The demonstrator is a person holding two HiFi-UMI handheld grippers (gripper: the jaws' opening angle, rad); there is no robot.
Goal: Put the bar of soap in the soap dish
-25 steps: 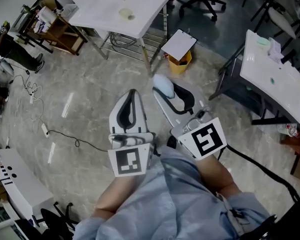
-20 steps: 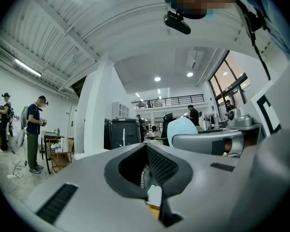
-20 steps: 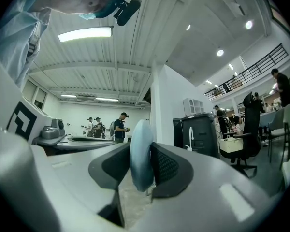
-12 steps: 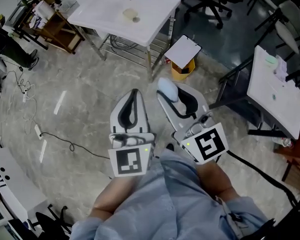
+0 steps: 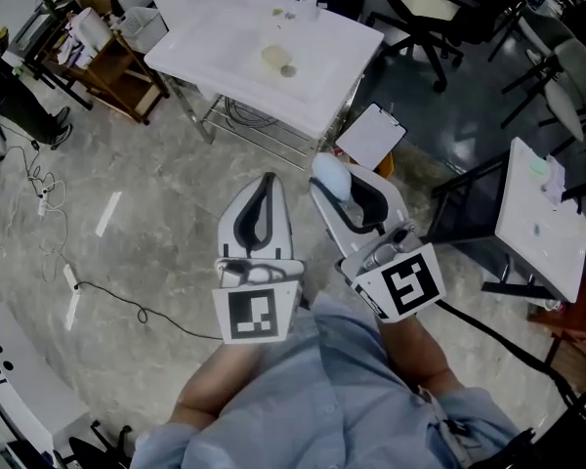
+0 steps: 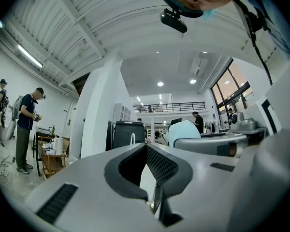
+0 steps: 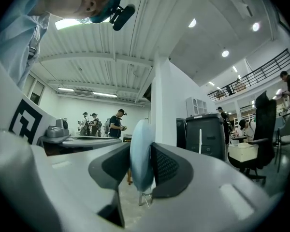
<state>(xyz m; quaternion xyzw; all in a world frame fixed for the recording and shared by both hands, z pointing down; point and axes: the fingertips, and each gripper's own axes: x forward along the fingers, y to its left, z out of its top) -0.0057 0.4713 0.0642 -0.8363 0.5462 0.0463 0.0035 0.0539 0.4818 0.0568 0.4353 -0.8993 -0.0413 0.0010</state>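
My right gripper [image 5: 329, 172] is shut on a pale blue oval bar of soap [image 5: 330, 176], which stands on edge between the dark pads [image 7: 166, 166]. The same soap [image 7: 141, 153] fills the gap in the right gripper view and also shows in the left gripper view as a pale blue lump [image 6: 183, 129]. My left gripper [image 5: 266, 180] is held beside it, jaws together with nothing in them [image 6: 146, 146]. Ahead stands a white table [image 5: 225, 27] bearing a small pale round dish-like thing [image 5: 272, 57]. Both grippers are held level at waist height over the floor, well short of the table.
A yellow bin with a white board on it [image 5: 373, 137] stands by the table's near corner. A second white table [image 5: 542, 223] is at the right, office chairs [image 5: 439, 8] behind, a wooden cart [image 5: 107, 62] at the left, and cables [image 5: 98, 286] lie on the floor. People stand in the distance [image 6: 26, 129].
The white table has come nearer and slid down and to the right in the head view as I walk toward it. Both grippers keep their pose, and the soap stays gripped.
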